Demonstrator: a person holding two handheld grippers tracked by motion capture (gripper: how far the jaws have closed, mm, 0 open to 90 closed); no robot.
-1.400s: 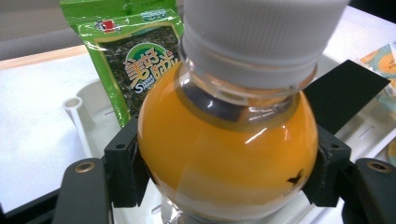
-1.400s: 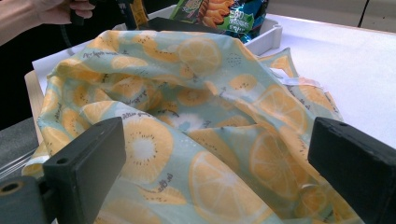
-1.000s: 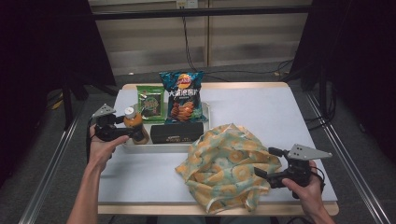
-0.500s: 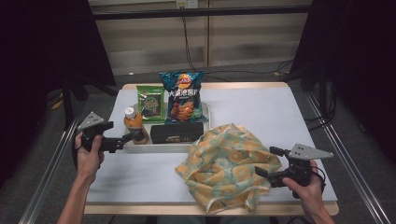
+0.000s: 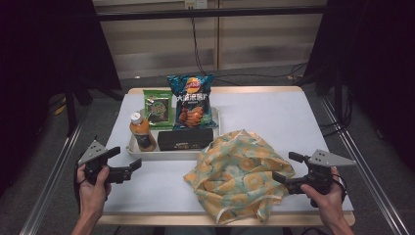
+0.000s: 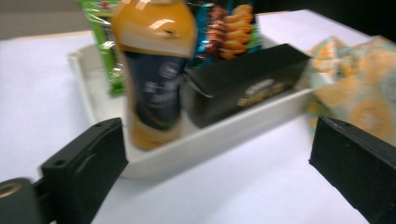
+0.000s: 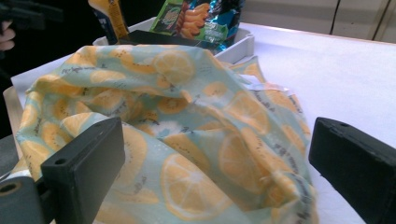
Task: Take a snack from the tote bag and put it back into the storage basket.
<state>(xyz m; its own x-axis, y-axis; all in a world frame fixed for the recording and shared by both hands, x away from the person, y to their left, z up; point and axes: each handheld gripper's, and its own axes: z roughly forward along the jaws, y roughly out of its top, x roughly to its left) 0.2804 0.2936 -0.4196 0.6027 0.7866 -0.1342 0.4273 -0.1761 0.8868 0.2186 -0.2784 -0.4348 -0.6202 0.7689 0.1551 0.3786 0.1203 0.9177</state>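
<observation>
1. My left tongs (image 5: 128, 168) have pulled back from the orange bottle (image 5: 141, 131). They are wide open and hold nothing.
2. The bottle now stands alone in the white tray (image 5: 169, 154), just ahead of my left tongs, beside the black box (image 5: 185, 139).
3. My right tongs (image 5: 288, 169) have stayed put, wide open, touching the edge of the lemon cloth bag (image 5: 240, 174) in front of them.
4. I think the bottle is let go for good, so the bag may be next.

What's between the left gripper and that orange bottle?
In the left gripper view, just bare table and the white tray's near wall; the bottle stands inside it. The left gripper holds nothing.
</observation>
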